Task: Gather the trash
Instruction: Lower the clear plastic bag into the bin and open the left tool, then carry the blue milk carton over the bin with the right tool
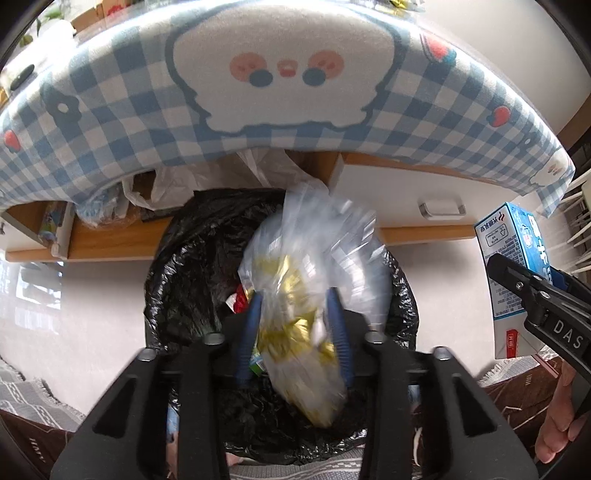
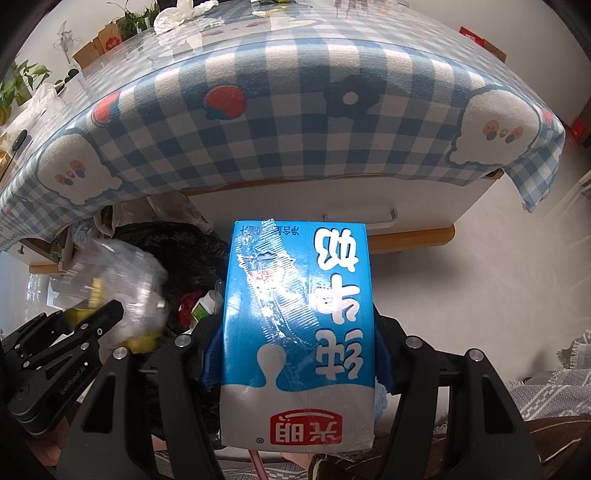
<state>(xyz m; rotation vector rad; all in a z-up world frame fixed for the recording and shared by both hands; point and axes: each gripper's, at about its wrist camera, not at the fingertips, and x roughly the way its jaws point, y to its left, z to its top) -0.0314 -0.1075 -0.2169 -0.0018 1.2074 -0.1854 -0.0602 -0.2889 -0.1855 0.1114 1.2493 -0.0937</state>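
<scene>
The left gripper (image 1: 295,325) points steeply down over a round bin lined with a crinkled black plastic bag (image 1: 192,258). Its blue-padded fingers (image 1: 253,325) stand apart on either side of a clear plastic bag with yellow and gold wrappers inside (image 1: 306,295); the bag is smeared by motion blur, so it seems to be loose between the pads rather than pinched, though I cannot be certain. The bag hangs just above the bin's mouth, where a red scrap (image 1: 238,301) and other rubbish already lie.

To the right, the right gripper (image 2: 299,354) is closed on a blue-and-white rectangular milk carton (image 2: 299,325), its blue pads pressed on the carton's two sides. The carton is held upside down, its print inverted, near the bin's right edge. A person's fingers (image 1: 554,424) show at the lower right of the left view.

Beyond the bin stands a wooden counter with a white drawer and a metal handle (image 1: 441,208), draped with a blue-and-white checked cloth printed with strawberries and cartoon faces (image 1: 280,74). Crumpled white plastic (image 2: 181,13) lies on the far side of the cloth.
</scene>
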